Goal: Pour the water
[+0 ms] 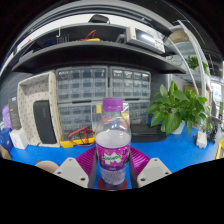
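Observation:
A clear plastic water bottle (112, 145) with a purple cap and a purple label stands upright between my gripper's fingers. My gripper (112, 168) is shut on the bottle: the magenta pads (88, 160) press on its sides at label height. The bottle is above a blue table top (170, 148). A clear cup (98, 115) shows just behind the bottle, mostly hidden by it.
A green potted plant (180, 108) stands to the right on the table. Grey drawer cabinets (105, 88) line the back under a shelf. A white box with a dark front (40, 108) stands at the left. Small yellow items (70, 143) lie near the bottle.

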Demonstrator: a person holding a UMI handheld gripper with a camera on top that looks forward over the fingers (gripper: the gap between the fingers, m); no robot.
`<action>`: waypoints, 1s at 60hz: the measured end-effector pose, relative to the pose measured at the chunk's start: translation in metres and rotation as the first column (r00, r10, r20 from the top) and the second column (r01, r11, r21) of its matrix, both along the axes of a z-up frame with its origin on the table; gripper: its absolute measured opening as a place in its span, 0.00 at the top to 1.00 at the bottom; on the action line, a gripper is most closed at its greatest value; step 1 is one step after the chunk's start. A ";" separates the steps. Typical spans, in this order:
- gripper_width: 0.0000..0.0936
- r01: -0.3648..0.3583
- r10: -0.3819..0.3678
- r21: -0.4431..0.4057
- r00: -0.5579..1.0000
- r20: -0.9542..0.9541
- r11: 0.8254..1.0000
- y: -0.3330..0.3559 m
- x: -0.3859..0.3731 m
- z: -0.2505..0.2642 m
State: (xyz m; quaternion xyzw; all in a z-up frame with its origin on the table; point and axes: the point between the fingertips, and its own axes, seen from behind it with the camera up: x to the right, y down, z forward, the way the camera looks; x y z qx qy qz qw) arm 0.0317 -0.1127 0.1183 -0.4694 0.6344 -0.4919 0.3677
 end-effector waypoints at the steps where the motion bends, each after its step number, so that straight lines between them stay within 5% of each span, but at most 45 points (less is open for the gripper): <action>1: 0.44 -0.003 0.003 -0.001 1.000 -0.006 1.000 0.000 0.000 -0.001; 6: 0.21 -0.012 0.012 0.015 0.999 -0.041 1.000 0.001 -0.005 -0.010; 27: 0.22 -0.045 0.050 0.041 0.990 -0.131 0.998 0.033 -0.099 -0.015; 60: 0.22 -0.188 0.190 0.027 0.977 -0.093 0.982 0.117 -0.234 0.094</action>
